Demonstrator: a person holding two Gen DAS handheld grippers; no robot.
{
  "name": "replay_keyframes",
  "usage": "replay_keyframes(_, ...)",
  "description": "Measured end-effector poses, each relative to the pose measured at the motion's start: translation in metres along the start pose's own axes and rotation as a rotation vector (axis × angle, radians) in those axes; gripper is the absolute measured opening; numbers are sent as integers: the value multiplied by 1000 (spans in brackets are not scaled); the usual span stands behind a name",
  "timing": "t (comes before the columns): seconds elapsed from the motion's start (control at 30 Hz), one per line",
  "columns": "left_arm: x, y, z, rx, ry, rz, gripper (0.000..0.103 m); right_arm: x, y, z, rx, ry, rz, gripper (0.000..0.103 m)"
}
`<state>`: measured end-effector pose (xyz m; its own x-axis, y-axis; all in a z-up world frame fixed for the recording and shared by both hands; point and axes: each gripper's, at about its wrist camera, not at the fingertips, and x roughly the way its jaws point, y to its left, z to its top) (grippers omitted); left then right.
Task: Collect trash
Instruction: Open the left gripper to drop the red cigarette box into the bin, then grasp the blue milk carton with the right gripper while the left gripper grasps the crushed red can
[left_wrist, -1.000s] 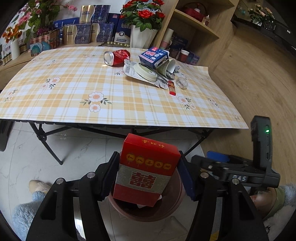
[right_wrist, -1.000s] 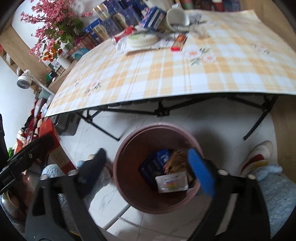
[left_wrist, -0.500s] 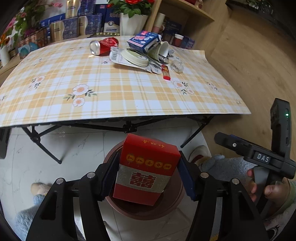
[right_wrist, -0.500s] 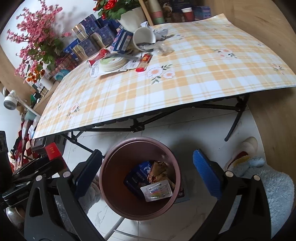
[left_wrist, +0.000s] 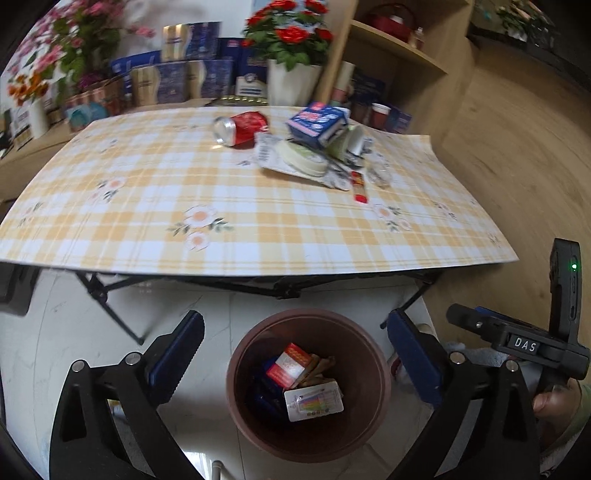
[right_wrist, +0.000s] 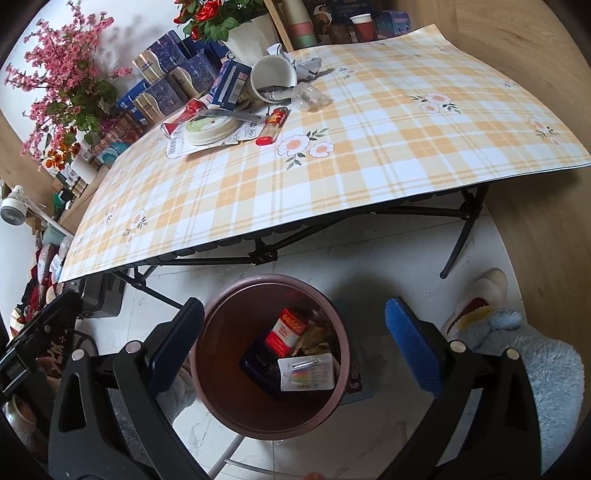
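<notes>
A brown round bin (left_wrist: 376, 373) (right_wrist: 207, 354) stands on the floor below the table's front edge. The red box (left_wrist: 290, 364) (right_wrist: 287, 328) lies inside it on other wrappers and a white card. My left gripper (left_wrist: 295, 350) hovers above the bin, its jaws opening wide with nothing between them. My right gripper (right_wrist: 293, 343) also hangs over the bin, open and empty. On the table lie a crushed red can (left_wrist: 242, 128), a blue carton (left_wrist: 317, 122) (right_wrist: 229, 83), a white cup (right_wrist: 273, 79), a round lid (left_wrist: 303, 158) (right_wrist: 210, 127) and a red lighter (left_wrist: 359, 186) (right_wrist: 272, 125).
The folding table with a yellow checked cloth (left_wrist: 258, 229) (right_wrist: 332, 166) overhangs black legs (right_wrist: 461, 236). Flower pots, boxes and wooden shelves stand behind it. Fluffy slippers (right_wrist: 480, 306) are on the floor to the right of the bin. A hand holds the right gripper's body (left_wrist: 524, 343).
My left gripper's jaws have spread and let go of the red box, which has dropped into the bin. The right gripper shifted slightly over the bin.
</notes>
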<state>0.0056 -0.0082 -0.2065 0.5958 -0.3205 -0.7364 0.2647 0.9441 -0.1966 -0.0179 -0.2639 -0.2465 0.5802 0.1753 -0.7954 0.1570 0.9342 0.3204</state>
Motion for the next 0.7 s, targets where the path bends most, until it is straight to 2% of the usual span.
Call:
replay_keyframes(0.2,-2,3,-13,18,-6,80,97,2,1,1,3,1,-19,97)
replay_keyframes(0.43,-9,14,-18,-31,-39,64,97,1,-2,4,20,-11,-59,97)
replay_keyframes(0.7,-10,40,-30,-150,-18,45,97,2,2,7,-21,-39,-95,97)
